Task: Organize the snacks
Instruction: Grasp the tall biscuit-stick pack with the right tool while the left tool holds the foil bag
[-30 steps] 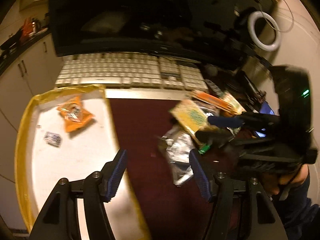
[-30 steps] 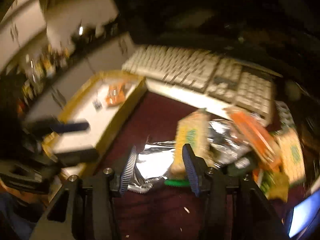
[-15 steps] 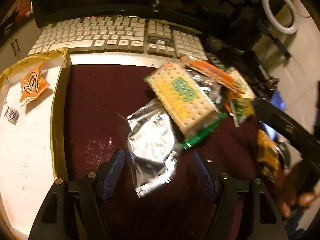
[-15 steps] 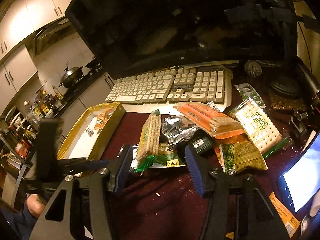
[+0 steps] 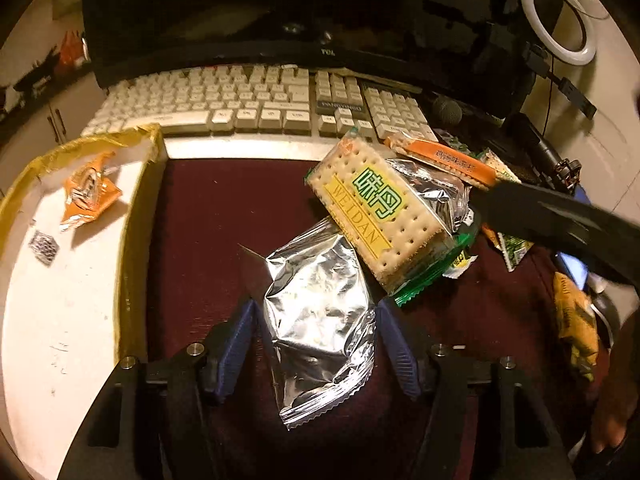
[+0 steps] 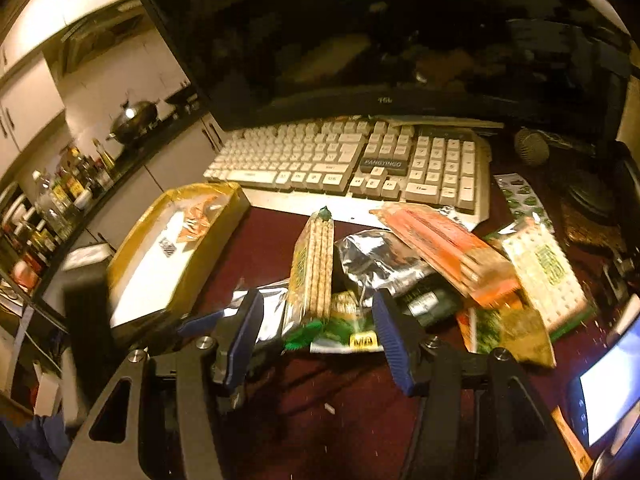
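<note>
Silver packet (image 5: 320, 312) lies lengthwise between left claw (image 5: 316, 340).

tray (image 5: 136, 216) left | snack pile (image 5: 384, 216) right (overlapping) | keyboard (image 5: 248, 104) behind

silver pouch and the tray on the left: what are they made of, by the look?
Silver pouch: likely metallised foil film, glossy; it creases sharply, mirrors the light, and has a crimped end seal. Tray: probably cardboard or foam board, matte white floor, walls wrapped in shiny yellow-brown tape.

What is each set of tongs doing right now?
Left tongs: open, closing around the silver packet, not yet gripping.
Right tongs: open, holding nothing.
</note>
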